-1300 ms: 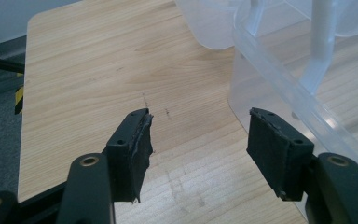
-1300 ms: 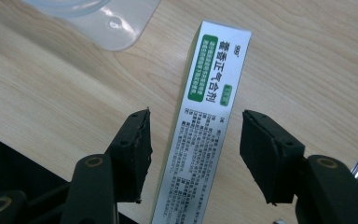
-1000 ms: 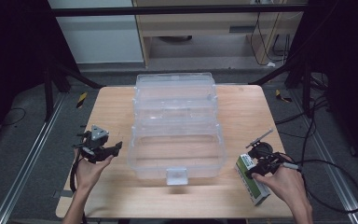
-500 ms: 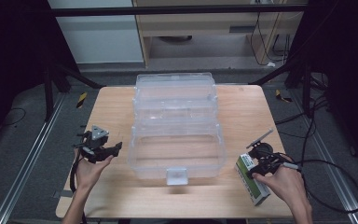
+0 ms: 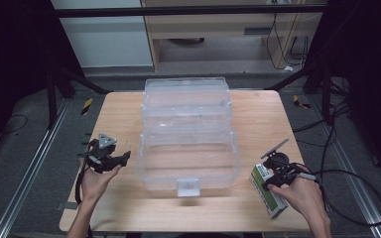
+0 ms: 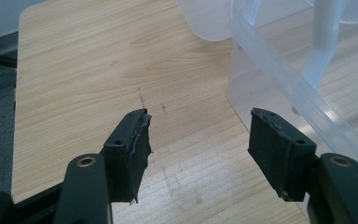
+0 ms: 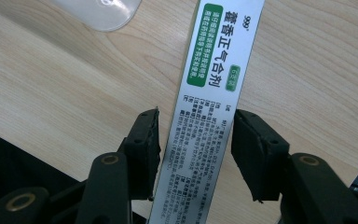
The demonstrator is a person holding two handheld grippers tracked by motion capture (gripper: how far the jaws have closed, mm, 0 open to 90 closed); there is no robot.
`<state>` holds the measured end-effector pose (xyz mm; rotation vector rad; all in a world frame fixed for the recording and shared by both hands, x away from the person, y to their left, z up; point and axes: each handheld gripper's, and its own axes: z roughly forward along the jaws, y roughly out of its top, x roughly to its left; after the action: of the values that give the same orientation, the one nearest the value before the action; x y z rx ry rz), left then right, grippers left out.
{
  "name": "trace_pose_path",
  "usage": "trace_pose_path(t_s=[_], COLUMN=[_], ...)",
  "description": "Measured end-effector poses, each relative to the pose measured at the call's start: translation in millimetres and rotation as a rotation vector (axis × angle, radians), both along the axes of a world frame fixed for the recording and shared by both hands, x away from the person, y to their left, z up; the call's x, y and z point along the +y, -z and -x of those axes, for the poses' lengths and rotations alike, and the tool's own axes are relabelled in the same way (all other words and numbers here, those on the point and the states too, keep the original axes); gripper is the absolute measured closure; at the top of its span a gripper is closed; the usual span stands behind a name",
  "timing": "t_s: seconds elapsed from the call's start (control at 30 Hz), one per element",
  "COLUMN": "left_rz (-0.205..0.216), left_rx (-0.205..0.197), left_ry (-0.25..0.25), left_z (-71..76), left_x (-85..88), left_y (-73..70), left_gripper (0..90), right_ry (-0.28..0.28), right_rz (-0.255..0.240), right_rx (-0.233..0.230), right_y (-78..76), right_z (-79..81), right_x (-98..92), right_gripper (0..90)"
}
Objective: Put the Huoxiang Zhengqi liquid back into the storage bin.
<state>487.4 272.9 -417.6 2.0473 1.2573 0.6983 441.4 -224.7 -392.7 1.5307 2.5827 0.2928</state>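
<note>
A white and green medicine box (image 5: 269,194) (image 7: 216,65) lies flat on the wooden table (image 5: 119,114) near its front right corner. My right gripper (image 5: 272,182) (image 7: 196,140) points down over it with the box between its jaws. The jaws have just been closing; a thin gap still shows at the left pad (image 7: 147,140). My left gripper (image 5: 120,158) (image 6: 198,140) is held at the front left, open with nothing between its pads, beside the clear plastic storage box (image 5: 188,144) (image 6: 279,70).
The clear storage box stands in the middle of the table with its tiered trays spread toward the back and a latch (image 5: 188,187) at its front. A rounded clear corner (image 7: 102,9) of it lies just beyond the medicine box. Cables trail off the right edge.
The right gripper's jaws look slightly narrower around the medicine box. Both hands have stayed in place.
</note>
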Motion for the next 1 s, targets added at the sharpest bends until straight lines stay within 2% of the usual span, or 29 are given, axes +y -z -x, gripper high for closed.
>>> trace_pose_path(t_s=[1.0], left_rz=[-0.011], left_rx=[0.005], left_ry=[0.008], left_z=[-0.3], left_x=[-1.8], left_y=[1.3], left_gripper=[37.3], right_ry=[0.034], right_rz=[0.013], right_rx=[0.018], right_y=[2.0], right_z=[-3.0], right_x=[2.3], right_gripper=[58.2])
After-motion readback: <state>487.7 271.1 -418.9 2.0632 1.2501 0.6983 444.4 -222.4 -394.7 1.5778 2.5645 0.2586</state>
